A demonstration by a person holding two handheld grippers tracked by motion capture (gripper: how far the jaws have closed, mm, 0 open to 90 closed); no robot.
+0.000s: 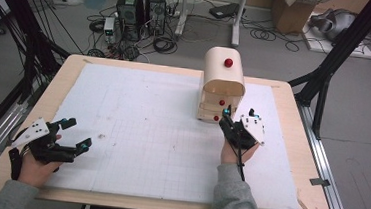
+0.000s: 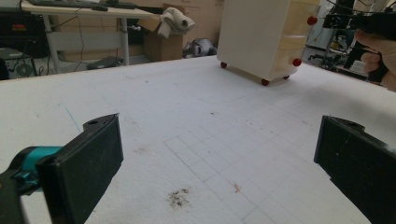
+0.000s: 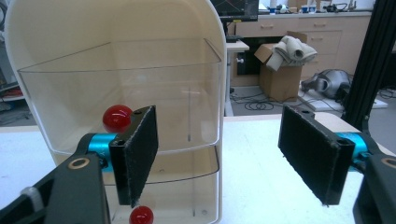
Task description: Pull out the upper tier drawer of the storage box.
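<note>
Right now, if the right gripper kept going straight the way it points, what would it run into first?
Probably the cream drawer cabinet. The right gripper is open and faces its clear drawer fronts; the left jaw sits beside the upper red knob, so that drawer likely gets touched first. Depth is uncertain.

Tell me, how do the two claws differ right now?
The left claw hovers over bare white board, far from the drawer box; the right claw sits right at the box's front, by a red knob. The left claw points across the table toward the box; the right claw points away from the person. Both are black with teal tips, open and holding nothing.
</note>
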